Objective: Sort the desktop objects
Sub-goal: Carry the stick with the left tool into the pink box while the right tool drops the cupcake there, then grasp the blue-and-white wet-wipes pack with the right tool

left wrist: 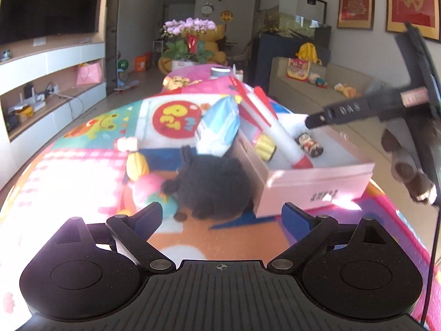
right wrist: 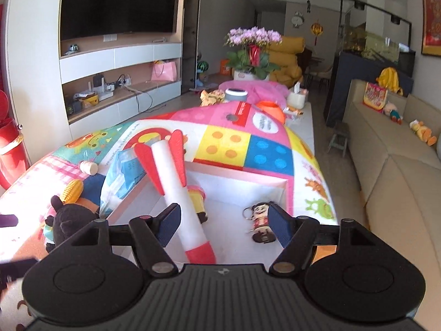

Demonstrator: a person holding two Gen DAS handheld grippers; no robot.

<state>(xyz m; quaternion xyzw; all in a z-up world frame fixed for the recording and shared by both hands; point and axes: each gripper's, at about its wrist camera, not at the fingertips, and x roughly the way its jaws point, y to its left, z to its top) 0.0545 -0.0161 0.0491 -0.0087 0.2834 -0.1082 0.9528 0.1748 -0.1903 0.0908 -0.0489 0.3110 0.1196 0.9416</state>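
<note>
Left gripper (left wrist: 222, 215) is gaping wide, empty; black plush (left wrist: 212, 186) is sitting at twelve o'clock: straddle fully before closing. Right gripper (right wrist: 223, 222) is hovering half-open, unloaded, over pink box (left wrist: 317, 184).

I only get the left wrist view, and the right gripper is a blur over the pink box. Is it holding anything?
Observer: No, the right gripper is open and empty, over the box.
Operator: What's below it?
Observer: A small doll lies on the box floor, by its right fingertip.
Operator: Room for more?
Observer: Yes, the floor beyond the doll is bare up to the far wall.
</note>
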